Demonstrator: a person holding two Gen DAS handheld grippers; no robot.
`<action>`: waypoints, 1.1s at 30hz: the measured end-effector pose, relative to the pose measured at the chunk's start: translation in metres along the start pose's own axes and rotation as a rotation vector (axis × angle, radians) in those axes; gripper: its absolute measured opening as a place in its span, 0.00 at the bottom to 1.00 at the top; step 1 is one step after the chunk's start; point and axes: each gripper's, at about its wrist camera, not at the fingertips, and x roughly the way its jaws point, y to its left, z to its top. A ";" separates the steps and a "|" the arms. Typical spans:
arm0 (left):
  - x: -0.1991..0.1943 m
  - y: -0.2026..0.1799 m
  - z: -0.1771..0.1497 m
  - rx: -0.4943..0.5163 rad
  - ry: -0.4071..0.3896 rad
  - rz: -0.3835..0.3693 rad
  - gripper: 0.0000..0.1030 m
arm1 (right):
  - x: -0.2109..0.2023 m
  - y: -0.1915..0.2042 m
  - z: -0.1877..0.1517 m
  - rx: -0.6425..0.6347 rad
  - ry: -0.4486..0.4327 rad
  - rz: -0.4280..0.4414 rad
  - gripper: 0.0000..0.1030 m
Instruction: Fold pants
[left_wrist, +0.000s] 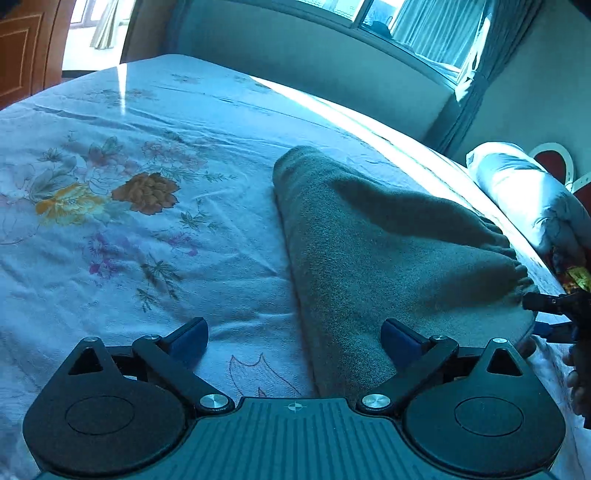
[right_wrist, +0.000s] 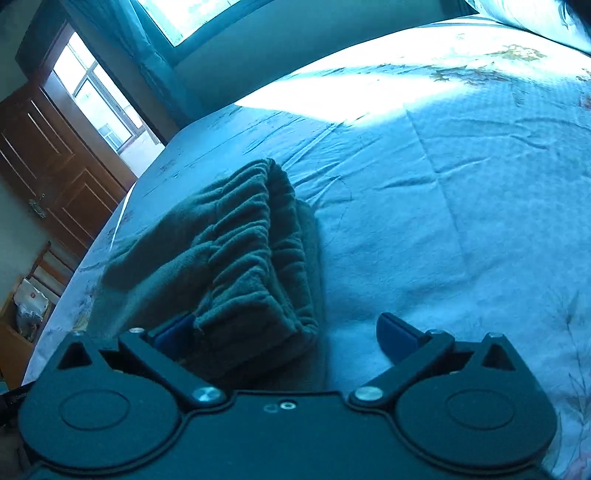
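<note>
Pants (left_wrist: 388, 251), grey-green fleece, lie folded in a long stack on the floral bedsheet (left_wrist: 129, 206), near the bed's sunlit edge. The left gripper (left_wrist: 293, 334) stands wide apart with nothing between its 2 blue pads, the stack's edge just under its right finger. The right gripper (right_wrist: 284, 332) is also spread wide, gripping nothing; the gathered waistband (right_wrist: 251, 258) lies by its left pad. A white pillow (left_wrist: 517, 192) lies beyond the pants.
</note>
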 end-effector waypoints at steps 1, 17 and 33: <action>-0.013 -0.004 -0.002 0.030 -0.022 0.026 0.98 | -0.019 0.009 -0.003 -0.041 -0.041 -0.025 0.94; -0.216 -0.077 -0.110 0.067 -0.190 0.081 1.00 | -0.223 0.105 -0.120 -0.247 -0.269 -0.113 0.95; -0.369 -0.169 -0.161 0.222 -0.322 0.056 1.00 | -0.332 0.150 -0.186 -0.369 -0.324 -0.077 0.94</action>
